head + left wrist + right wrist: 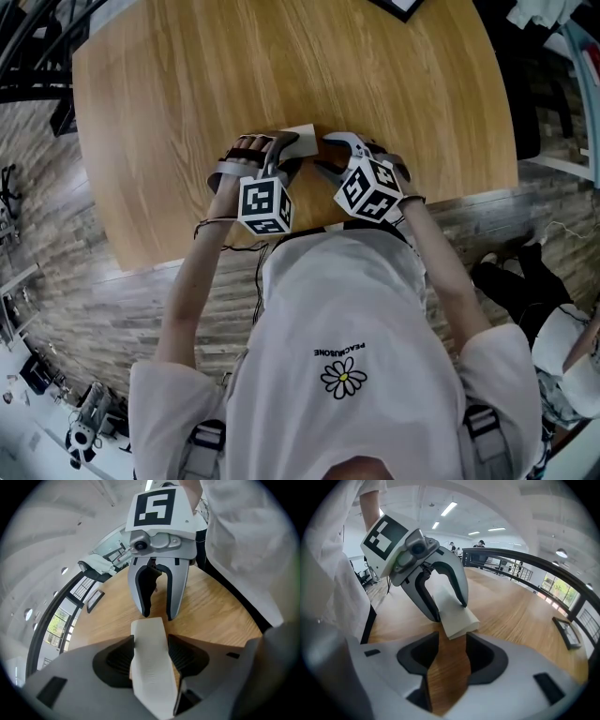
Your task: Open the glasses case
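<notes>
A white glasses case (pixel 298 139) lies flat on the wooden table (pixel 187 94) near its front edge. My left gripper (pixel 281 150) reaches down over it from the left. In the left gripper view the case (pixel 149 667) fills the gap between both pads, which touch its long sides. My right gripper (pixel 337 155) faces it from the right, tips close to the case's other end. In the right gripper view its jaws stand open over bare wood (pixel 447 677), with the case's end (pixel 457 613) just beyond them, between the left gripper's fingers (pixel 464 599).
A dark framed object (pixel 398 7) lies at the table's far edge. The table's front edge (pixel 450 199) runs just behind the grippers, close to the person's body. Grey plank floor (pixel 56 234) surrounds the table. A railing (pixel 543 564) runs beyond it.
</notes>
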`<state>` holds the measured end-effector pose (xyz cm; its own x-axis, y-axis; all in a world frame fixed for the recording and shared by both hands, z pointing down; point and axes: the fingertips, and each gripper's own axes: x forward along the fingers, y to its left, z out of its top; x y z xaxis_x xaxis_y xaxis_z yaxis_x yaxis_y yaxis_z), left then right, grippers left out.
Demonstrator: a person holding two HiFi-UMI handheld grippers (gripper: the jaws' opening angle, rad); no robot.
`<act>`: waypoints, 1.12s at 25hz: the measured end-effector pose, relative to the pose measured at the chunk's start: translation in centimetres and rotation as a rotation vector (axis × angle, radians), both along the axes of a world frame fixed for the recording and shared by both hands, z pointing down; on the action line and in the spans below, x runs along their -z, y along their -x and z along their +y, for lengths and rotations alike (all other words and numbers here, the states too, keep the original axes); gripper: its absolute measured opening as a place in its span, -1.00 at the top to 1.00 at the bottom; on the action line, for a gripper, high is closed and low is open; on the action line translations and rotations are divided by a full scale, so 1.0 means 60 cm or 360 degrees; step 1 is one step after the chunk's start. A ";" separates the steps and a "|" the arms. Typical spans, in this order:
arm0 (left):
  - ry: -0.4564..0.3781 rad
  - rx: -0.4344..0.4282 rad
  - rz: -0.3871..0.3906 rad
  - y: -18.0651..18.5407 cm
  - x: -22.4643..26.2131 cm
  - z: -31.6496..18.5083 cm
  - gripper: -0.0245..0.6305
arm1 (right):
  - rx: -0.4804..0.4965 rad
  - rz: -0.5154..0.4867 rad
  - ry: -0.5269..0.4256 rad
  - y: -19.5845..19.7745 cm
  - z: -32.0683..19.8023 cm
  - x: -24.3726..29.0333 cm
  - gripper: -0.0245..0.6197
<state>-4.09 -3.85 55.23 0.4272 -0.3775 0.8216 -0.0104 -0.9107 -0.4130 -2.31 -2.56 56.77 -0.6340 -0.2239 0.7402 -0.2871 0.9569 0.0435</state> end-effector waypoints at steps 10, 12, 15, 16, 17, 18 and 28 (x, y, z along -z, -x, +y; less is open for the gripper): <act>0.0049 0.0056 0.0006 0.000 0.002 -0.005 0.23 | 0.0070 0.0048 -0.0170 0.004 -0.007 -0.008 0.62; 0.0070 0.0067 0.0010 -0.001 0.002 -0.005 0.23 | 0.0093 0.0058 -0.0190 0.004 -0.007 -0.009 0.62; 0.0109 0.0080 0.0020 -0.001 0.002 -0.006 0.24 | 0.0122 0.0070 -0.0232 0.004 -0.006 -0.009 0.63; 0.0122 0.0082 0.0024 -0.001 0.003 -0.006 0.24 | 0.0130 0.0073 -0.0246 0.004 -0.007 -0.009 0.63; 0.0134 0.0084 0.0028 -0.001 0.003 -0.006 0.24 | 0.0137 0.0075 -0.0255 0.003 -0.007 -0.009 0.63; 0.0146 0.0085 0.0031 -0.001 0.003 -0.006 0.24 | 0.0143 0.0076 -0.0262 0.003 -0.007 -0.008 0.63; 0.0459 0.0166 0.0127 0.001 0.010 -0.014 0.24 | 0.0139 0.0068 -0.0276 0.002 -0.004 -0.011 0.67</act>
<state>-4.12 -4.69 54.65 0.4656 -0.1792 0.8667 -0.1318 -0.9824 -0.1323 -2.41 -2.78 57.45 -0.6252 -0.2962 0.7220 -0.1980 0.9551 0.2204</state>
